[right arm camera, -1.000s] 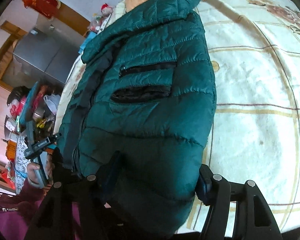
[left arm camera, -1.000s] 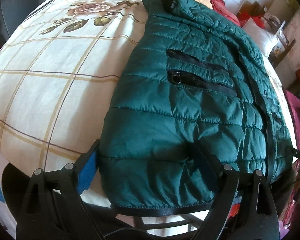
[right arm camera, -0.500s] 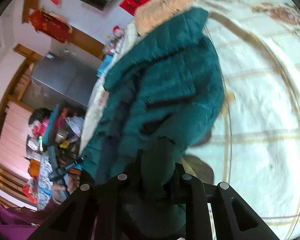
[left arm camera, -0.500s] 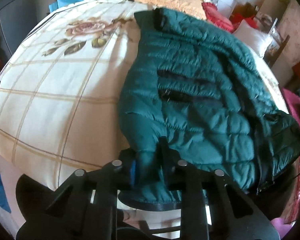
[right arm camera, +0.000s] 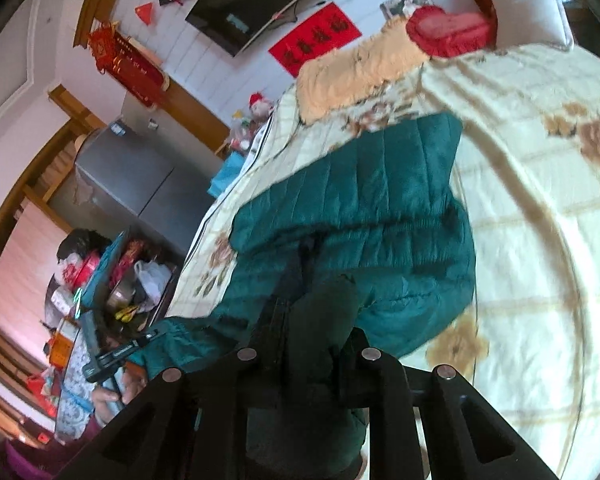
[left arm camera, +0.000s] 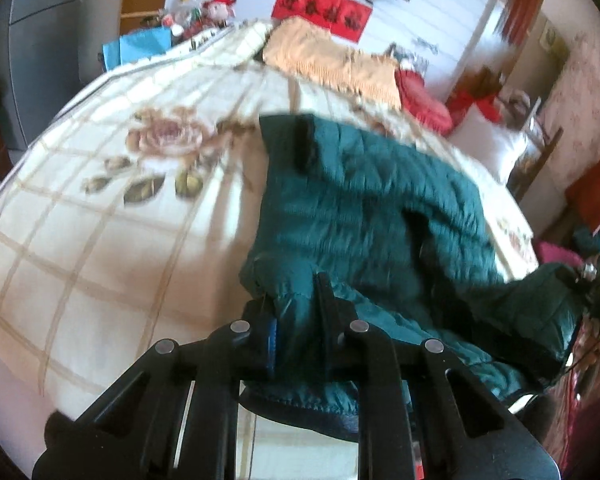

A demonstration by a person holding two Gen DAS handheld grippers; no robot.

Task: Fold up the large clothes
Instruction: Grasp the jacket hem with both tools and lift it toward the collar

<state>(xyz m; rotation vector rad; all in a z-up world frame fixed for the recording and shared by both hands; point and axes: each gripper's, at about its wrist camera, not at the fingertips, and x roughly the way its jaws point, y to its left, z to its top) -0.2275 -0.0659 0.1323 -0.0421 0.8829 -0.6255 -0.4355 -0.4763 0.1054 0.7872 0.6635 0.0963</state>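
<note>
Hem corners of the green jacket [left arm camera: 364,216] sit pinched in the left hand-held gripper [left arm camera: 296,312] and right hand-held gripper [right arm camera: 320,320]; its long axis runs away across the bed [left arm camera: 100,208] toward the collar.

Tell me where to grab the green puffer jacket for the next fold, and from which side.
Grip the green puffer jacket at its bottom hem corners, coming from the near bed edge. The left gripper and right gripper are each shut on a hem corner; the collar end lies flat on the bedspread, so the hem probably folds toward it.
</note>
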